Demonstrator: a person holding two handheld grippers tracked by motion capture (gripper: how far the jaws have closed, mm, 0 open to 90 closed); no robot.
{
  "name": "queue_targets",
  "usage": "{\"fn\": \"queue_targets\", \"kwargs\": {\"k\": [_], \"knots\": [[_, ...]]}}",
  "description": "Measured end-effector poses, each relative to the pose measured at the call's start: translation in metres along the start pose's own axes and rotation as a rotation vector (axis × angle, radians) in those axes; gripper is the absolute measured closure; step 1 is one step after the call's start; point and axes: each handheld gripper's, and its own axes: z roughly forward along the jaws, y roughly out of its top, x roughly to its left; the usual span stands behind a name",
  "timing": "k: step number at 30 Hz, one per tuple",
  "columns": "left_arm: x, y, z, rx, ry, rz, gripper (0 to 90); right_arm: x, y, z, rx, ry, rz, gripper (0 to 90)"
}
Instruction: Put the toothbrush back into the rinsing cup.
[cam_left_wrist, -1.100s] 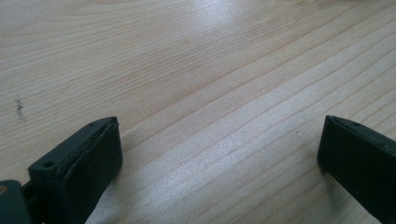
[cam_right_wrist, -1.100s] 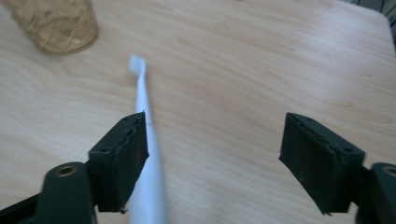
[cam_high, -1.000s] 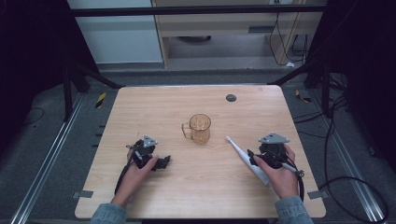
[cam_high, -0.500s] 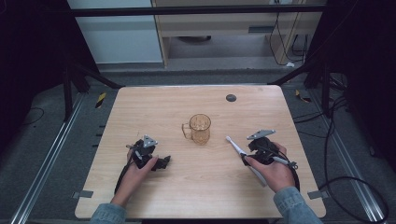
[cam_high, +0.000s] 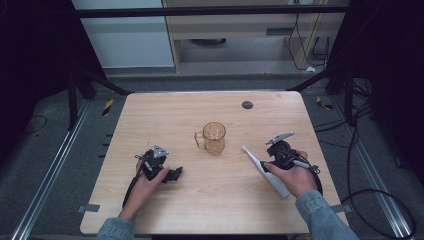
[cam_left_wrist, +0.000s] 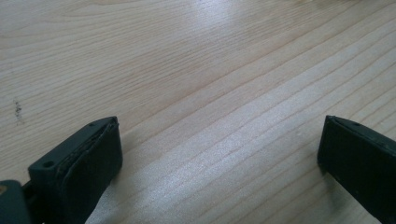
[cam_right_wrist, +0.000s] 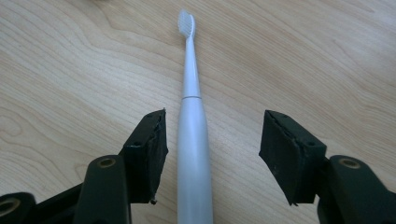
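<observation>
Surface: pale wooden table (cam_high: 150, 125), frame centre.
Brush: white electric toothbrush (cam_right_wrist: 190, 126) lying flat, lower centre.
Right gripper (cam_right_wrist: 210, 154): jaws half-spread, just been closing, brush between, pads not touching.
Left gripper (cam_left_wrist: 219, 154): wide, empty.
Technique: centre handle, squeeze evenly.
Nearby: amber glass mug (cam_high: 214, 138).

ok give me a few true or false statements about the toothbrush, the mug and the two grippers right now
1. The toothbrush lies flat on the table. True.
2. The right gripper is clamped on the toothbrush. False: its jaws have been closing, but both pads stand clear of the handle.
3. The mug lies on its side. False: it stands upright.
4. The left gripper is open over bare wood. True.
5. The toothbrush stands in the mug. False: it lies beside it, apart.
</observation>
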Motion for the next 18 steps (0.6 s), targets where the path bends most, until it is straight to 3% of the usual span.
{"fn": "queue_targets", "kwargs": {"k": [10, 18], "knots": [[0.0, 0.0, 0.0, -0.001, 0.0, -0.001, 0.0, 0.004, 0.011, 0.011, 0.04, 0.029, -0.027, 41.5], [0.0, 0.0, 0.0, -0.001, 0.0, -0.002, 0.0, 0.007, 0.016, 0.018, 0.069, 0.017, -0.027, 33.3]]}}
